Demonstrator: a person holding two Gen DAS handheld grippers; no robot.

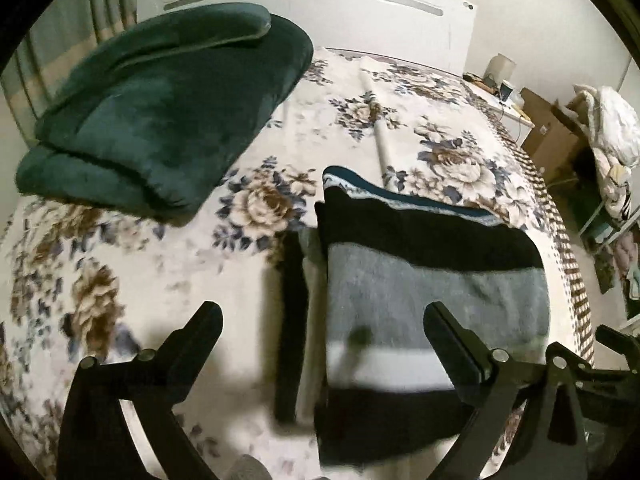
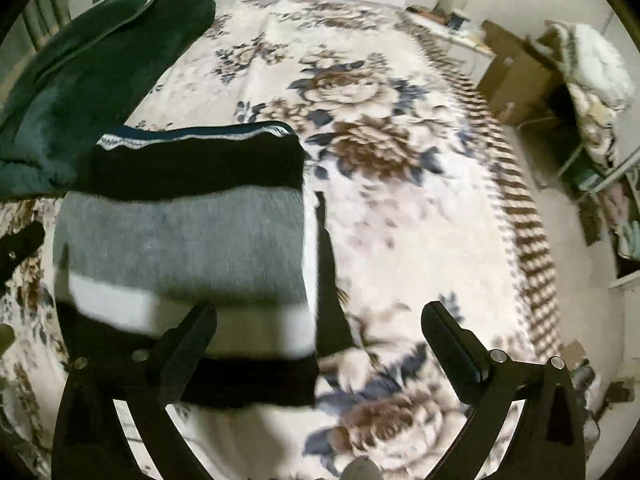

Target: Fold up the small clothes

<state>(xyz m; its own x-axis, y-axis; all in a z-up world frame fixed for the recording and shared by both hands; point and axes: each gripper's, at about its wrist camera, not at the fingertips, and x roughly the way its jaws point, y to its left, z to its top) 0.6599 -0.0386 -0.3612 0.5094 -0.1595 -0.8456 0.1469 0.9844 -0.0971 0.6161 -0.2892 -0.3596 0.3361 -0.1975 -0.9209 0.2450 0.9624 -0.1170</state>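
A folded knit garment (image 1: 432, 292) with black, grey and white bands lies flat on the floral bed cover (image 1: 132, 264). A teal and white piece (image 1: 400, 196) peeks out from under its far edge. My left gripper (image 1: 324, 320) hangs open above the garment's left edge with nothing between its fingers. In the right wrist view the same garment (image 2: 188, 240) lies at left, with the teal and white piece (image 2: 192, 136) behind it. My right gripper (image 2: 320, 324) is open over the garment's right edge and holds nothing.
A thick folded dark green blanket (image 1: 160, 112) (image 2: 80, 80) lies at the back left of the bed. The white headboard (image 1: 360, 8) stands behind. Off the bed's right edge are a cardboard box (image 1: 552, 136) and a rack with heaped laundry (image 1: 612, 128).
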